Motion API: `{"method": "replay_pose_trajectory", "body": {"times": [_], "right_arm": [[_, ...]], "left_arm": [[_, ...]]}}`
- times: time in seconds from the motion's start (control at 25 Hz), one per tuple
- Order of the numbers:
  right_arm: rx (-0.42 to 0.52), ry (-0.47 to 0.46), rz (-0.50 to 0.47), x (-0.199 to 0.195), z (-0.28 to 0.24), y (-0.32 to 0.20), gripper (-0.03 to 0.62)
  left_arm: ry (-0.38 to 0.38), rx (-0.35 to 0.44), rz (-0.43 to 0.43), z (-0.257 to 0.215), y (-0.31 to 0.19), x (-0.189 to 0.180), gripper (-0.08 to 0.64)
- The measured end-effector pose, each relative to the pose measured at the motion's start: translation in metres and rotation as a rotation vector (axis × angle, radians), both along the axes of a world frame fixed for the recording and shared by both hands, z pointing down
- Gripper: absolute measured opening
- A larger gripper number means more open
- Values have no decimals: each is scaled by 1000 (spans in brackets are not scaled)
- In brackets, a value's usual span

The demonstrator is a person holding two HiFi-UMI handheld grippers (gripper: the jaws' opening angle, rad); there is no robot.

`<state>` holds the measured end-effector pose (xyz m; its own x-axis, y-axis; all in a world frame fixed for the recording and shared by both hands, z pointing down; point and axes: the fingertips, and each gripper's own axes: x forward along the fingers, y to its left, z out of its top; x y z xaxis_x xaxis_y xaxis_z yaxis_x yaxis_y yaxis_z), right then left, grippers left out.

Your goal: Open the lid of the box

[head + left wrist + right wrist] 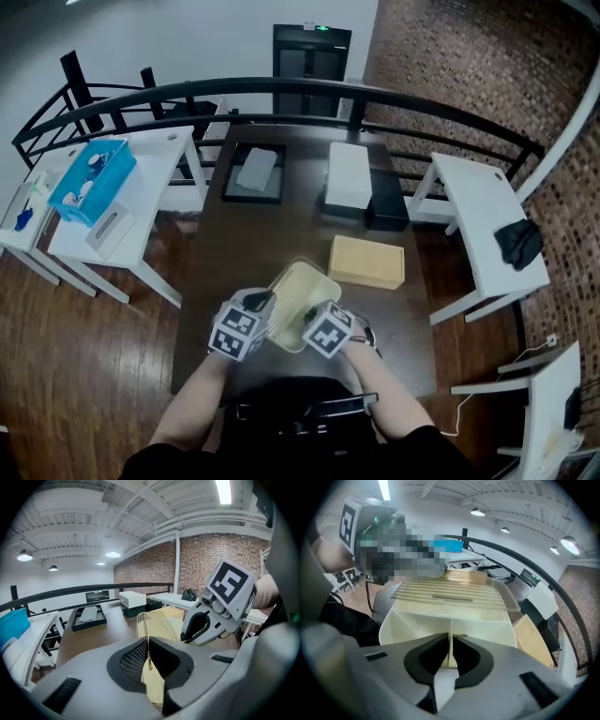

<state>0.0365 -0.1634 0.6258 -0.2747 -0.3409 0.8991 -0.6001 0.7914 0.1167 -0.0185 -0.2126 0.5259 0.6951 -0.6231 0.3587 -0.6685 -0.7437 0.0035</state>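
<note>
A pale cream plastic box sits near the front edge of the dark table, between my two grippers. Its clear ribbed lid is tilted above the base, raised on my left. In the left gripper view my left gripper is shut on the thin edge of that lid. My right gripper is shut on the near wall of the box base. From the head view, the left gripper and right gripper flank the box closely. The right gripper also shows in the left gripper view.
A tan box lies just behind the cream box. Farther back stand a black tray, a white box and a black box. White side tables stand left, one carrying a blue bin, and another right. A black railing curves behind.
</note>
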Motion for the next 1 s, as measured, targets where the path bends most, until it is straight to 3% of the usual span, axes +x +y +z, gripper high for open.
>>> {"method": "replay_pose_trajectory", "body": {"times": [0.2,0.32,0.44,0.56,0.76,1.0], "right_arm": [[2,6,-2,1,-1,-2,34],[8,-3,2,1,-2,-2,34],[12,-10,7,1,-2,-2,34],[16,-13,12,2,-3,-3,34],[27,-32,15,1,-3,-2,35],[42,-37,23,1,-4,-4,35]], "left_arm": [[51,32,-108,-22,-6,-44,5],[51,33,-242,-16,-11,-96,5],[58,-19,-411,14,-9,-155,5],[29,-91,-523,59,4,-190,5],[18,-164,-624,121,28,-203,5],[1,-215,-600,152,34,-190,5]]}}
